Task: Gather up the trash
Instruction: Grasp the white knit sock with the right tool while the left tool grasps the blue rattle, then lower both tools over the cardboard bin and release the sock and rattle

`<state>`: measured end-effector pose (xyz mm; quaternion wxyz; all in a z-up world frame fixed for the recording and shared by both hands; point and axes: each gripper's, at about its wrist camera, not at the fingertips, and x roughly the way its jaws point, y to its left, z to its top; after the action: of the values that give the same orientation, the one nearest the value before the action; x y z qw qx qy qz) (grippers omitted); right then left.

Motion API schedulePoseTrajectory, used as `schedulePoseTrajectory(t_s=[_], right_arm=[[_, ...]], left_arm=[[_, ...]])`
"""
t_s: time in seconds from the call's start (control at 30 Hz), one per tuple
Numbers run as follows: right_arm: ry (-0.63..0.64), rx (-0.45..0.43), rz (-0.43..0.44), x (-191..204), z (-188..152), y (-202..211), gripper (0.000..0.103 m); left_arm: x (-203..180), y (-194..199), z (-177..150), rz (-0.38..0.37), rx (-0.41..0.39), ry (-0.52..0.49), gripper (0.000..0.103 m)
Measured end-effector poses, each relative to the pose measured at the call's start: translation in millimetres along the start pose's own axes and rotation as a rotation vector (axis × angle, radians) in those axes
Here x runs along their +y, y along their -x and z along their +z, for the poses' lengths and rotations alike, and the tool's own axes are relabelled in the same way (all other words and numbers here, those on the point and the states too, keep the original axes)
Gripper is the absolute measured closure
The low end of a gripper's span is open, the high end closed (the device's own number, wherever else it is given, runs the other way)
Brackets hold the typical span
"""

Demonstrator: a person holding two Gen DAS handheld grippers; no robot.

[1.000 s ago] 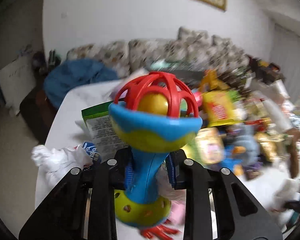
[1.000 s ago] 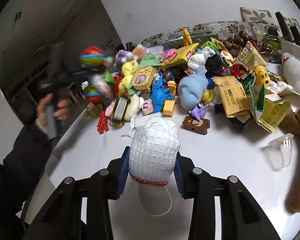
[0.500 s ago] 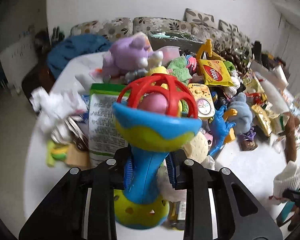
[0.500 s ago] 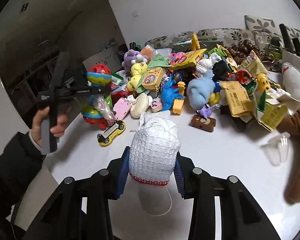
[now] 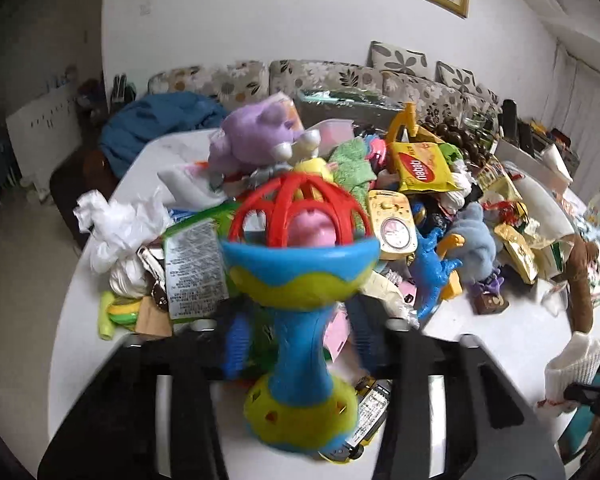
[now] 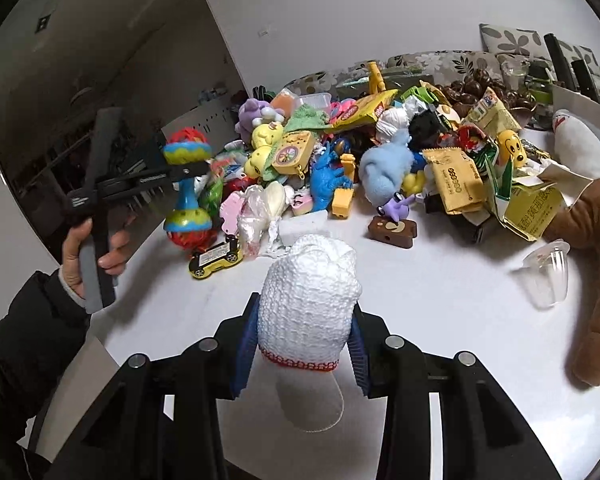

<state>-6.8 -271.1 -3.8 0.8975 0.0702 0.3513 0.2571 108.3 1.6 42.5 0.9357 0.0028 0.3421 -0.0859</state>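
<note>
Left hand-held gripper (image 5: 300,340) blurred behind the rattle (image 5: 300,300), grip unclear.

On the table (image 6: 440,300), the toy car (image 6: 216,259) lies at the near left edge of the heap of toys and wrappers (image 6: 380,152). Behind the car stands the rattle (image 6: 188,188), upright, its lower end just beyond the car. To the car's right lies the knitted cover (image 6: 308,304); further right the wooden block (image 6: 392,232), then the plastic cup (image 6: 548,272) on its side, with the plush limb (image 6: 596,280) beside it.
</note>
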Motion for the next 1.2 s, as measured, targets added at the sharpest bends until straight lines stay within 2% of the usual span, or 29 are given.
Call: schedulePoseTrajectory(t_s=[0.1,0.17,0.3,0.37,0.47,0.6,0.7,0.77,0.83,0.87,0.93,0.97,1.0,1.03,1.07,1.13,1.17,1.2], right_arm=[[-0.004,-0.008,-0.006,-2,1,2,0.063],[-0.009,-0.017,-0.004,-3,2,6,0.063],[-0.001,-0.031,-0.002,2,4,11,0.063],[0.009,-0.034,0.005,7,5,15,0.063],[0.036,-0.051,0.038,20,2,30,0.063],[0.081,-0.034,0.111,41,-12,60,0.063],[0.098,0.029,0.163,53,-32,75,0.063],[0.128,0.106,0.179,63,-56,79,0.063],[0.158,0.171,0.169,69,-76,74,0.063],[0.179,0.224,0.157,72,-91,67,0.063],[0.186,0.311,0.146,72,-116,48,0.062],[0.178,0.364,0.142,70,-131,33,0.058],[0.173,0.416,0.131,67,-145,15,0.049],[0.169,0.474,0.109,61,-164,-9,0.041],[0.169,0.499,0.082,57,-175,-24,0.031],[0.167,0.599,0.021,46,-200,-59,0.041],[0.159,0.633,0.008,43,-206,-66,0.05],[0.15,0.649,0.001,41,-208,-67,0.052]], left_arm=[[-9,25,2,-0.017,-0.055,-0.038,0.071],[-17,55,6,-0.026,-0.115,-0.064,0.071],[-24,110,11,-0.097,-0.226,-0.078,0.071],[-29,120,11,-0.092,-0.202,-0.076,0.071],[-41,150,-8,-0.156,-0.199,-0.091,0.071],[-65,202,-68,-0.205,-0.208,-0.157,0.071],[-79,214,-123,-0.228,-0.133,-0.177,0.071],[-85,214,-155,-0.248,-0.076,-0.185,0.071],[-89,202,-191,-0.281,0.021,-0.173,0.071],[-89,196,-201,-0.286,0.057,-0.166,0.071],[-86,170,-230,-0.286,0.175,-0.148,0.07],[-83,155,-242,-0.285,0.231,-0.148,0.061],[-81,131,-263,-0.278,0.311,-0.163,0.047],[-80,117,-275,-0.253,0.349,-0.181,0.015],[-77,99,-289,-0.225,0.394,-0.205,0.008],[-68,56,-322,-0.135,0.493,-0.263,0.008],[-63,39,-333,-0.116,0.549,-0.268,0.012],[-53,27,-344,-0.101,0.602,-0.247,0.019]])
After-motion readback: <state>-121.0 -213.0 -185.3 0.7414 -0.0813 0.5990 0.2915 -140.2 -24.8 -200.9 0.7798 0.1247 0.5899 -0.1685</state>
